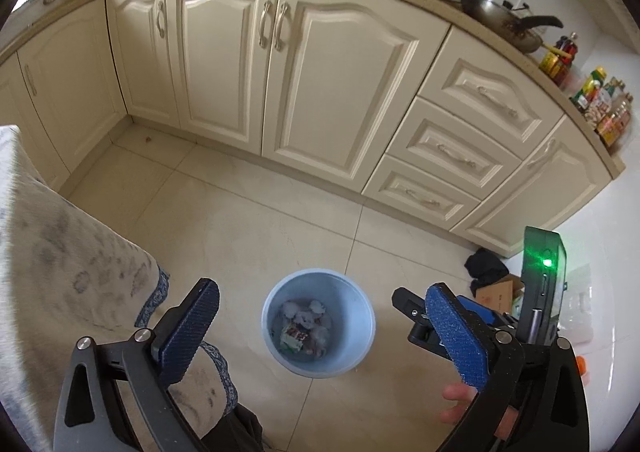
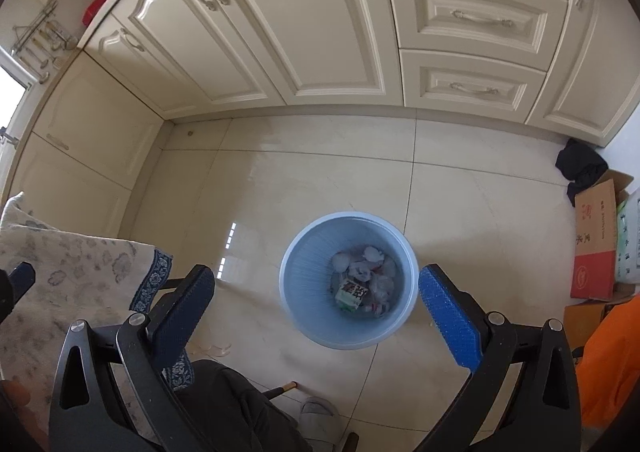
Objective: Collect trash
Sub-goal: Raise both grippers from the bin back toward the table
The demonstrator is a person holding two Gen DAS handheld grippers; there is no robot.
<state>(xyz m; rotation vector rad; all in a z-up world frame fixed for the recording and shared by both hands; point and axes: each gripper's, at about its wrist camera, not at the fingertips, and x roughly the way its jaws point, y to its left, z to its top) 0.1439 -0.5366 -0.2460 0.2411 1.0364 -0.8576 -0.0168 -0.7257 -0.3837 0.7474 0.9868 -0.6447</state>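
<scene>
Both your left gripper point(image 1: 326, 326) and right gripper point(image 2: 316, 290) hang spread wide and empty above the blue wastebasket point(image 2: 304, 292), trash at its bottom, cabinets at twelve o'clock, suggesting a drop.

Left tongs point(image 1: 320, 326) gape empty above a blue bin point(image 1: 318, 322) holding crumpled trash point(image 1: 304, 326).

Trash point(image 2: 360, 280) lies in the bin point(image 2: 304, 276), cabinets point(image 2: 320, 32) behind it.
</scene>
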